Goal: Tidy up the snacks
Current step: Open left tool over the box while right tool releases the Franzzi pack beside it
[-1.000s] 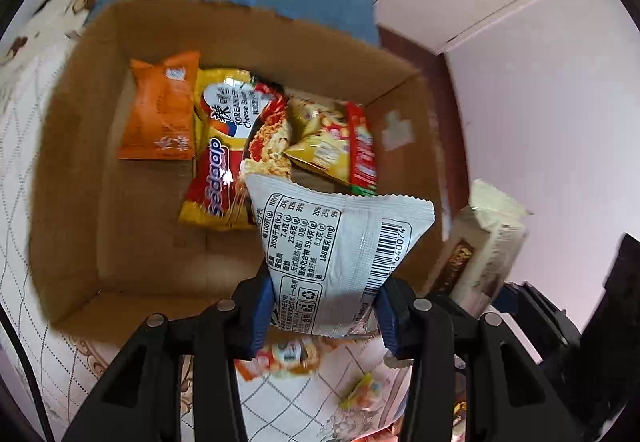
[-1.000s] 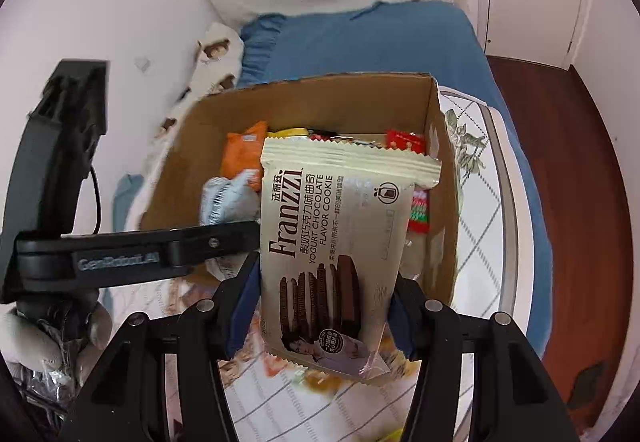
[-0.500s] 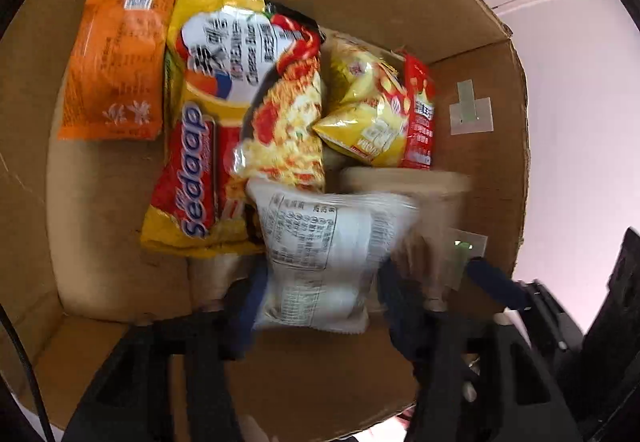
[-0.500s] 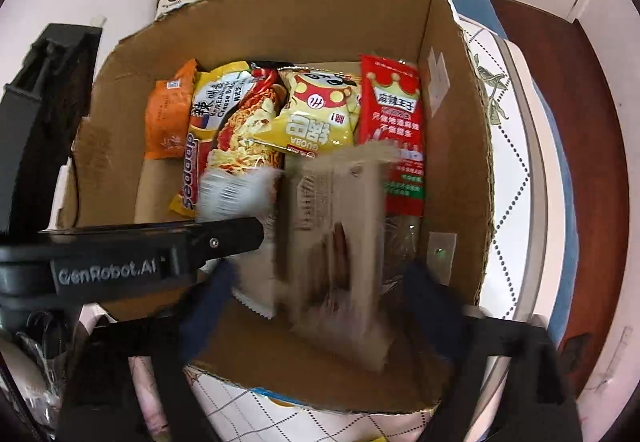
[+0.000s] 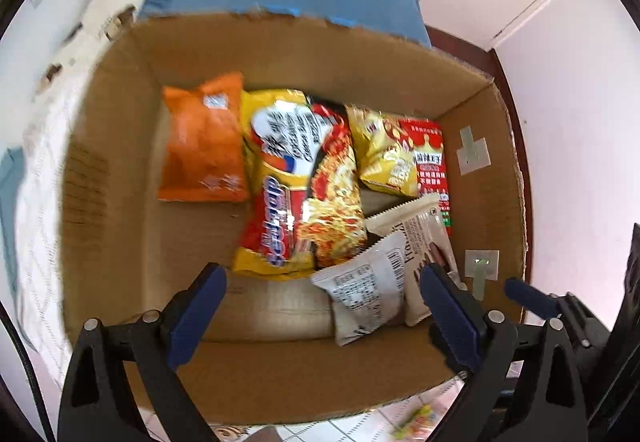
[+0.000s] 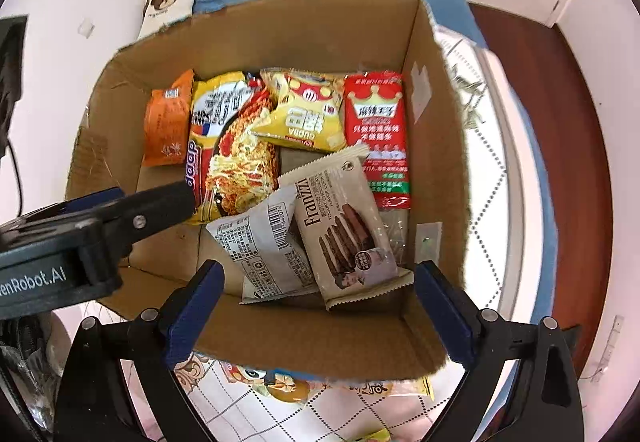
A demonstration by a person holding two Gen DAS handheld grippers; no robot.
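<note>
Where dropped — cookie pack point(image 6: 344, 230) below right claw point(image 6: 318, 306)

Cardboard box point(image 6: 436, 169), open-topped, holds the snacks. Far row, left to right: orange packet point(image 6: 166, 125), yellow noodle pack point(image 6: 232, 149), yellow chip bag point(image 6: 308, 109), red packet point(image 6: 378, 137). Near right: white packet point(image 6: 260, 242) lying flat, beige cookie pack point(image 6: 348, 234) overlapping its right edge.

A: Obscured items?
B: Cookie pack point(image 5: 424, 242) partly behind the white sachet point(image 5: 368, 290) and a gripper finger. Noodle packet point(image 5: 288, 177) lettering is motion-blurred in the left wrist view.
A: Cut off?
B: Loose snacks point(image 6: 288, 386) below the cardboard box point(image 6: 320, 346), hidden by its near wall; unidentifiable.
</note>
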